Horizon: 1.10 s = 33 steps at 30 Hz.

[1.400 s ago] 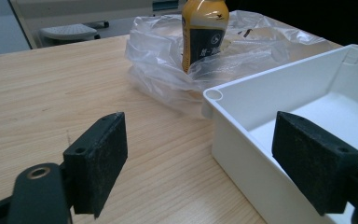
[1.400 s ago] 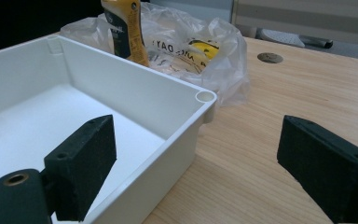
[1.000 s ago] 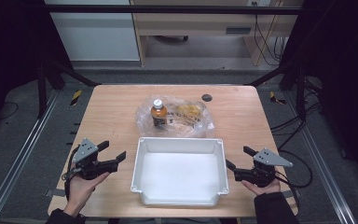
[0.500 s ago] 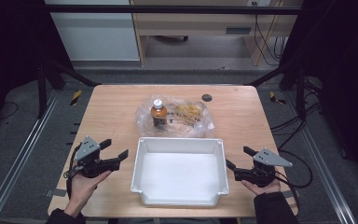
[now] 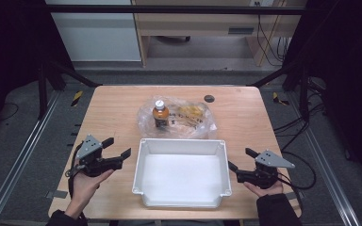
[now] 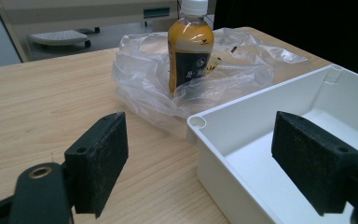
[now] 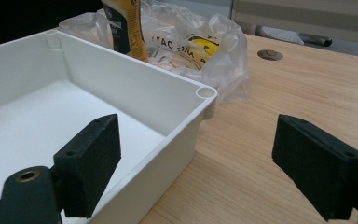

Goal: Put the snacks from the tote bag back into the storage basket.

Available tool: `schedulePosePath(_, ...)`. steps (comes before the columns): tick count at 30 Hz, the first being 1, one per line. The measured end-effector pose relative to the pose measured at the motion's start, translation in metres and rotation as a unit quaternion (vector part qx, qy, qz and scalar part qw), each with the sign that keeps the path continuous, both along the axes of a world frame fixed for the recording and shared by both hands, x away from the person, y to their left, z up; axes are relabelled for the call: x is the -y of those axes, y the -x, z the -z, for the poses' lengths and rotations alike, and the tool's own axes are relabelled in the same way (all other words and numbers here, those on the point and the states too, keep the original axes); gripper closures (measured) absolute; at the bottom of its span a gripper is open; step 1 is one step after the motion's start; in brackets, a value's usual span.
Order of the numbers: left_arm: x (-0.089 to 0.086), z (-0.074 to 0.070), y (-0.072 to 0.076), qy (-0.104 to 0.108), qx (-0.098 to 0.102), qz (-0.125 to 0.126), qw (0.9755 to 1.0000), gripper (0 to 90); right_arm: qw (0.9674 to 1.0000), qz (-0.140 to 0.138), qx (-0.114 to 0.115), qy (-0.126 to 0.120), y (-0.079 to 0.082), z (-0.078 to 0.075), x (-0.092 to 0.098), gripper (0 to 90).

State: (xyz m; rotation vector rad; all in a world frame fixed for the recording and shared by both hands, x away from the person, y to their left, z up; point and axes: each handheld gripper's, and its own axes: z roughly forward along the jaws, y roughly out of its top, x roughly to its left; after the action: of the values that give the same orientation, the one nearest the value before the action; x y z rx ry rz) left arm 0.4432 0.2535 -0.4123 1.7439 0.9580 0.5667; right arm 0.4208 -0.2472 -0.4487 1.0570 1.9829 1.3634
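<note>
A white plastic bin [image 5: 180,141] sits empty at the table's near middle. Behind it lies a crumpled clear plastic bag [image 5: 188,120], and an orange drink bottle [image 5: 160,114] with a white cap stands upright in its left part. My left gripper [image 5: 118,146] is open, held just left of the bin; between its jaws I see the bin's corner [image 6: 261,100], the bottle [image 6: 190,51] and the bag [image 6: 140,79]. To the right of the bin my right gripper [image 5: 241,158] is also open, its jaws straddling the bin's corner [image 7: 135,63] without touching it.
A small dark round grommet [image 5: 209,98] sits in the wooden tabletop [image 5: 113,108] behind the bag. Dark frame posts and cables stand around the table's edges. Bare wood lies left and right of the bag.
My left gripper has crept slightly forward. The right gripper, bin, bag and bottle are as before.
</note>
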Motion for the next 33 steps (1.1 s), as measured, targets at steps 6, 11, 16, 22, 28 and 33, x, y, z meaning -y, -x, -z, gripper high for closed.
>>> schedulePosePath(6,0.003,-0.003,-0.003,-0.002,0.000,0.004,1.0000,18.3,1.0000,-0.001,-0.002,0.001,-0.001,0.000,0.000,15.5)
schedulePosePath(11,0.008,-0.005,-0.010,-0.007,0.001,0.008,0.9999,18.5,1.0000,0.001,-0.003,0.001,-0.001,0.000,0.001,15.5)
schedulePosePath(16,0.012,-0.009,-0.017,-0.006,0.004,0.007,0.9999,18.8,1.0000,0.003,0.000,0.002,-0.001,-0.001,0.001,15.7)
schedulePosePath(22,0.018,-0.016,-0.024,-0.002,0.011,0.008,0.9999,18.9,1.0000,0.004,0.001,0.002,-0.001,-0.001,0.001,15.7)
schedulePosePath(28,0.027,-0.020,-0.031,-0.003,0.016,0.012,0.9998,19.1,1.0000,0.002,0.001,0.001,-0.001,-0.001,0.001,15.7)
schedulePosePath(33,0.032,-0.023,-0.036,-0.003,0.019,0.013,0.9997,19.6,1.0000,0.002,0.001,0.000,0.000,-0.001,0.001,15.9)
